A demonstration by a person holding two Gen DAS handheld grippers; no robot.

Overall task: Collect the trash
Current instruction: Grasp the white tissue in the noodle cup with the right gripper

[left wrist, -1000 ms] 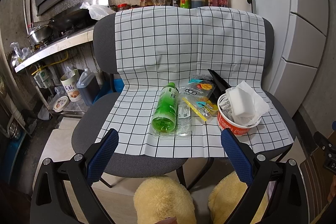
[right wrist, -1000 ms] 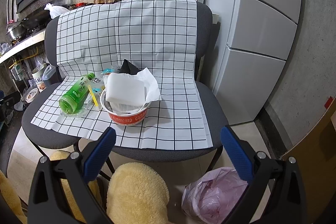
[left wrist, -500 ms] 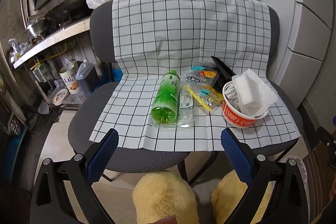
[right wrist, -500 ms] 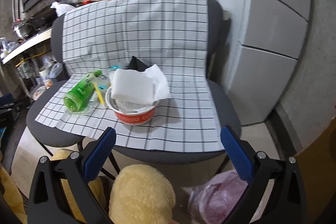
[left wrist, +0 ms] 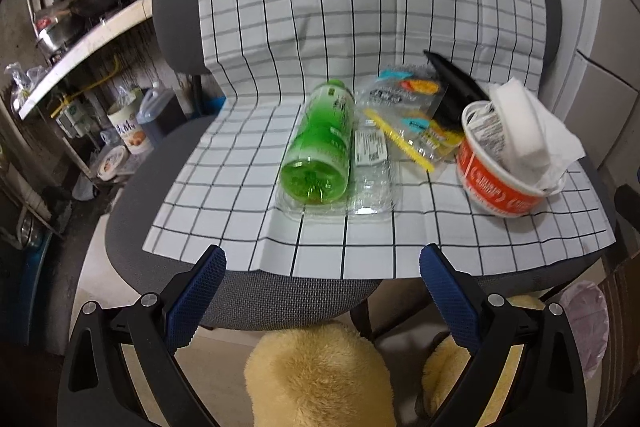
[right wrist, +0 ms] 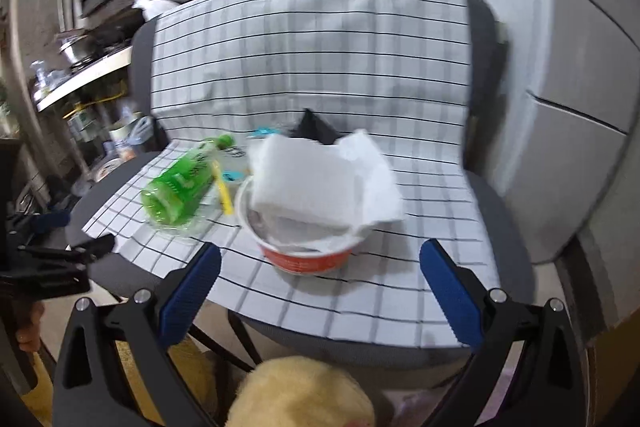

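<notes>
Plainly we have collected nothing yet: our left claw [left wrist: 322, 267] and right claw [right wrist: 320, 267] both gape wide and hold nothing, short of the chair's checked white cloth [left wrist: 360, 7]. Ahead of the left claw lies a green plastic bottle [left wrist: 320, 147] on a clear plastic tray [left wrist: 372, 187], with crinkled snack wrappers [left wrist: 408, 107] beyond. Directly ahead of the right claw sits a red paper noodle bowl [right wrist: 308, 255] stuffed with white tissue [right wrist: 320, 179]. Everything remains to gather, likely into the pink bag [left wrist: 584, 323] low to the left claw's right.
</notes>
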